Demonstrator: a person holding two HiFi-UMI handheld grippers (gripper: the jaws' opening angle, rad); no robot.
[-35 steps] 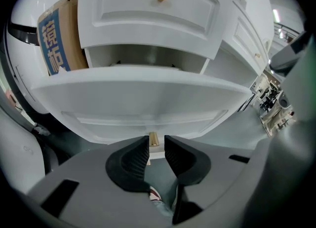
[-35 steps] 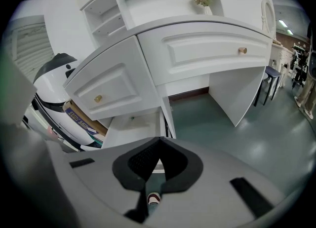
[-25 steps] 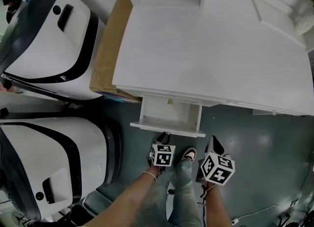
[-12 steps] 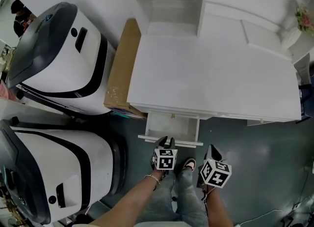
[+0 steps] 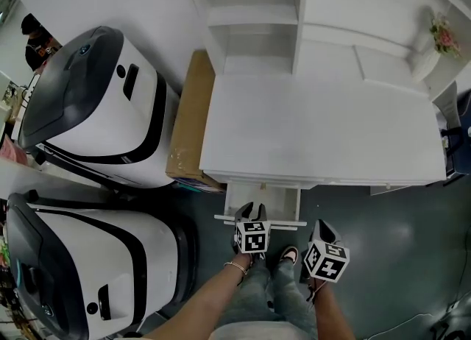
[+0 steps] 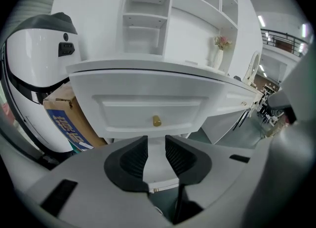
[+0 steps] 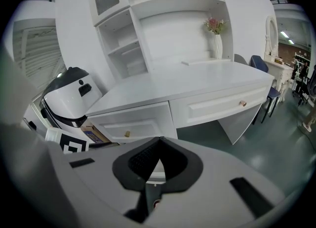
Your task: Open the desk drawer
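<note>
Grey-green floor (image 5: pixel 390 235) is open to the right of the person's legs (image 5: pixel 268 287). Left side is tight: two white-and-black machines (image 5: pixel 96 103) stand side by side there. One cardboard box (image 5: pixel 193 118) sits wedged between the upper machine and the white desk (image 5: pixel 316 132), against the desk's left side. Desk carries hutch shelves (image 5: pixel 254 18) at the back and one flower vase (image 5: pixel 434 44) at far right. Two drawers, one brass knob each: left drawer (image 5: pixel 261 200) is pulled out, front edge well proud of the desk edge; right drawer (image 7: pixel 222 106) sits flush. Left gripper (image 5: pixel 250 211): fingers spread, nothing between them, tips over the open drawer's front edge in head view. Its own view has the knob (image 6: pixel 156 120) just ahead of the gap, not touching. Right gripper (image 5: pixel 324 227): fingers closed tip to tip, empty, over bare floor just right of the open drawer.
</note>
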